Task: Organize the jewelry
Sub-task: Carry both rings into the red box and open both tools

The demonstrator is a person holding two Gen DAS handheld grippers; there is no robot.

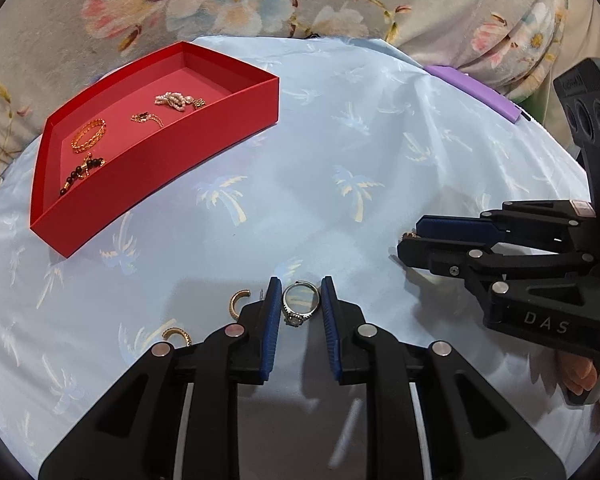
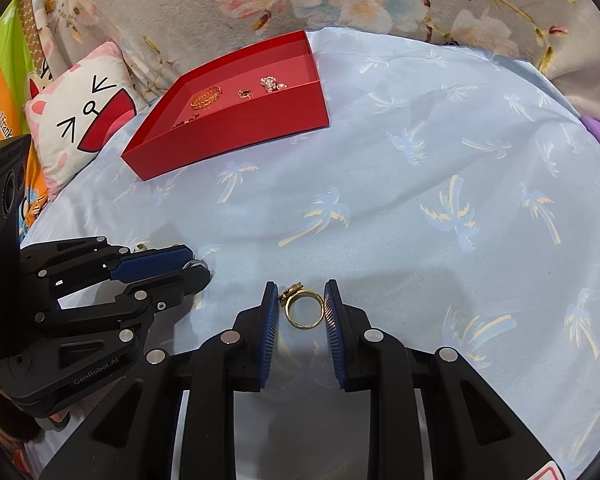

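A silver ring with a stone [image 1: 299, 307] sits between the blue pads of the left gripper [image 1: 300, 308], low in the frame's centre, apparently pinched across its band. A gold ring [image 2: 303, 307] sits likewise clamped in the right gripper [image 2: 302, 308]. Both rings look held at or just above the palm-print cloth [image 1: 340, 152]. Two gold ear cuffs [image 1: 239, 303] lie just left of the left tongs. The red tray [image 1: 156, 196], already holding chains and beads, lies in the upper left, well apart; the left gripper is nearer it, so carrying runs forward and leftward.
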